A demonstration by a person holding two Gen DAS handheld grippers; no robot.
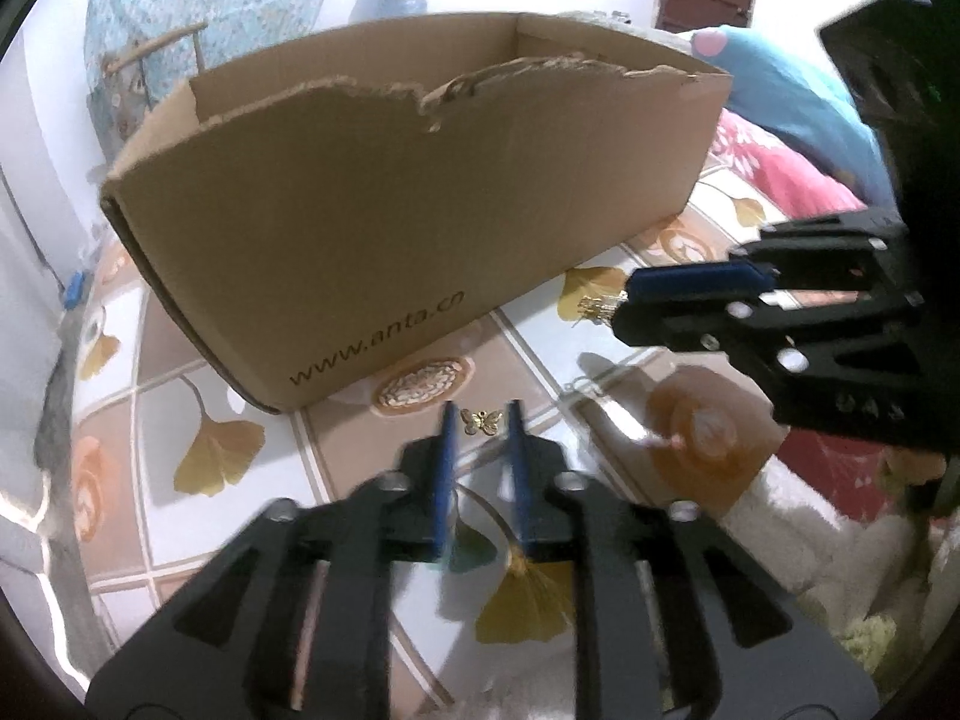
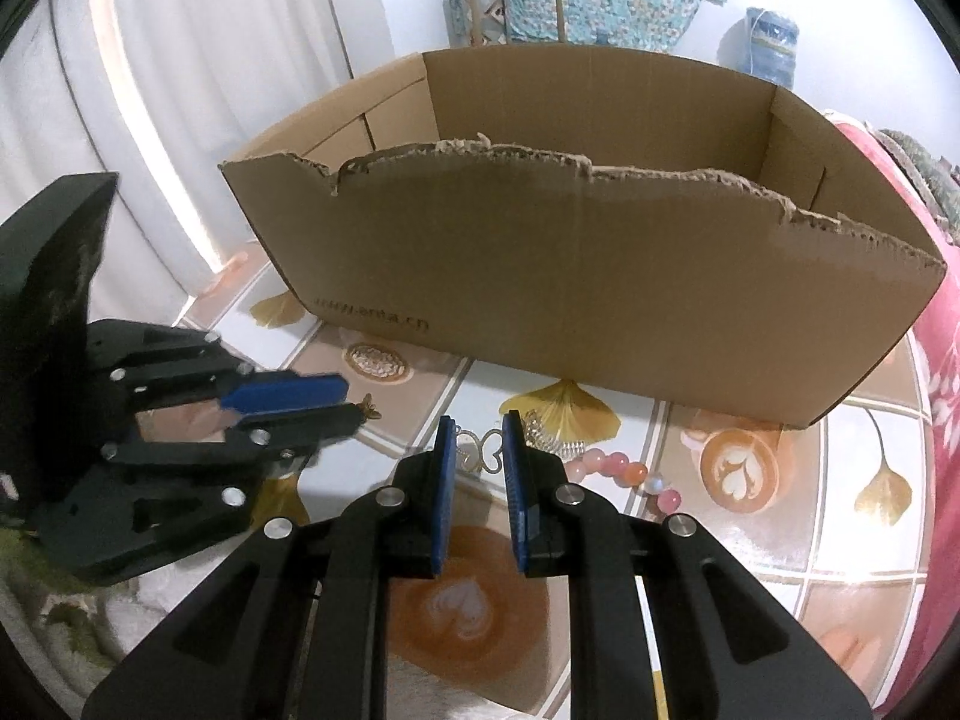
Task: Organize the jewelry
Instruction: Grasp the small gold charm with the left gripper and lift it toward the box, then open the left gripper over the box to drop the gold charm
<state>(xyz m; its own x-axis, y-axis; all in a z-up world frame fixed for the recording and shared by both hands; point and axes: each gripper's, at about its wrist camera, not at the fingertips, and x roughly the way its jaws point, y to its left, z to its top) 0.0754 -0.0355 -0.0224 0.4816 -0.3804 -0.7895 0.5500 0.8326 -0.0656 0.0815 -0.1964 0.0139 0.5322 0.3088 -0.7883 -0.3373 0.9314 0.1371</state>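
My left gripper point(image 1: 480, 417) has jaws apart, w/ the gold butterfly charm point(image 1: 480, 421) dead ahead btwn the tips on the tablecloth point(image 1: 150, 372), wings spread across the gap, so left is nearest it. My right gripper point(image 2: 478, 441) looks apart too, straddling a silver butterfly ring point(image 2: 480, 450); can't tell if touching. Pink bead bracelet point(image 2: 624, 471) sits just right. Cardboard box point(image 1: 372, 228) stands close behind; torn near wall is lowest, prob the way in.
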